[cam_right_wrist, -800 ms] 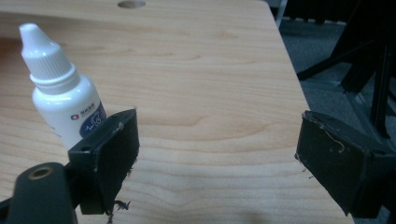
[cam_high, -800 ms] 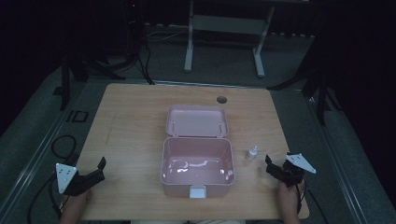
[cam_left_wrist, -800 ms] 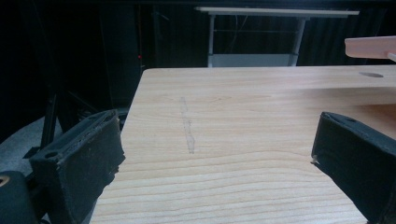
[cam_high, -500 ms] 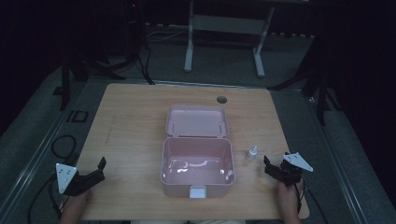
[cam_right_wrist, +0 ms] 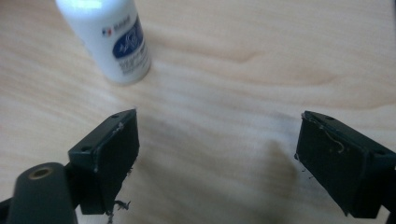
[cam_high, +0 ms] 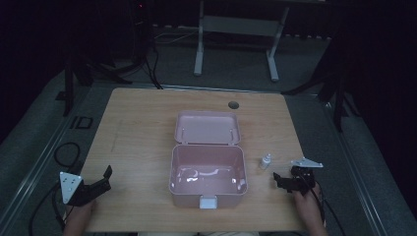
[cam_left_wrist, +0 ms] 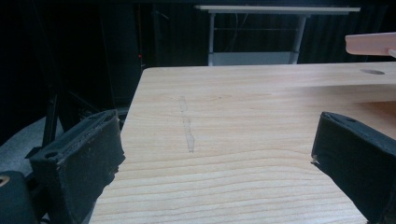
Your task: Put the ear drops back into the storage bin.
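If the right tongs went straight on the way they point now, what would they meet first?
Probably the small white bottle. It stands upright on the table just ahead of the open right tongs, slightly toward one jaw, so they might brush past it; depth is unclear.

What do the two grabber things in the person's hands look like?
Both are black. The left gripper and right gripper each have two chunky, flat-faced black jaws, a grey three-cornered plate on top and a dark cable trailing off. The right one's pads look frayed.
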The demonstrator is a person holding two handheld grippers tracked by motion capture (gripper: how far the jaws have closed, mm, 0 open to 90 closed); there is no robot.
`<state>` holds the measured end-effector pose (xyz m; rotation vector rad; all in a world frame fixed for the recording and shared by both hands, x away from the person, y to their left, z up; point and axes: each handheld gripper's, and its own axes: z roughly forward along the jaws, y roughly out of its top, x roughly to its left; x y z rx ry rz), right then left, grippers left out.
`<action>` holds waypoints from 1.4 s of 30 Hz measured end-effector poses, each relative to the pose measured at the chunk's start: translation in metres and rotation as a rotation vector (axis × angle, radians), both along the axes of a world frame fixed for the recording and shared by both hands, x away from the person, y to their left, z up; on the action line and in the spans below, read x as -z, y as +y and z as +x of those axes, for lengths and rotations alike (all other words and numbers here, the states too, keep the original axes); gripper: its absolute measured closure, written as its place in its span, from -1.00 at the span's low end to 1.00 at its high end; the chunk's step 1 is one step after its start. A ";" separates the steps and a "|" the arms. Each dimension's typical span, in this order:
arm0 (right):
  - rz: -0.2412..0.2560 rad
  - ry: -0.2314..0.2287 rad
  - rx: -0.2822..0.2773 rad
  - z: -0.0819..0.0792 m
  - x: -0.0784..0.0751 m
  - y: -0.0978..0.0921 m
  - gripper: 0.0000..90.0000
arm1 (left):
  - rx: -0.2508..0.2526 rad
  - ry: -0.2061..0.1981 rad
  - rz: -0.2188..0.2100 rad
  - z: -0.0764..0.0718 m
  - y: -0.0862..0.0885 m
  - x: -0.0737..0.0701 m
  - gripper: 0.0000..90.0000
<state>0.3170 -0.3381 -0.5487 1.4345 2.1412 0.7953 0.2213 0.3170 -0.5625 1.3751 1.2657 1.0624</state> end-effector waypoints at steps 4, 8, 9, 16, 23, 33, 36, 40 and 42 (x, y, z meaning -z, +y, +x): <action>-0.011 0.054 -0.020 0.001 -0.007 -0.003 -0.71 | -0.002 0.001 0.001 0.000 0.000 0.000 -0.96; -0.029 0.145 -0.038 0.003 -0.015 -0.005 -0.71 | 0.000 0.000 0.001 0.000 0.000 0.000 -0.95; -0.044 0.168 -0.044 0.003 -0.017 -0.005 -0.71 | 0.000 -0.001 0.000 0.000 0.000 0.000 -0.96; -0.112 0.352 -0.096 0.004 -0.029 -0.005 -0.71 | -0.001 0.000 0.002 0.000 0.000 0.000 -0.96; -0.215 0.501 -0.156 0.003 -0.030 -0.002 -0.70 | -0.001 -0.001 -0.001 0.000 0.000 0.000 -0.96; -0.298 0.623 -0.228 0.004 -0.034 0.005 -0.72 | -0.001 -0.002 0.000 0.000 0.000 0.000 -0.96; -0.294 0.691 -0.258 0.004 -0.037 0.007 -0.75 | 0.000 -0.002 -0.003 0.000 0.001 0.000 -0.96; -0.360 0.737 -0.298 0.003 -0.041 0.009 -0.75 | 0.001 -0.004 -0.005 0.000 0.001 0.000 -0.96; -0.379 0.739 -0.322 0.003 -0.043 0.012 -0.75 | 0.002 -0.003 -0.005 -0.001 0.001 0.000 -0.96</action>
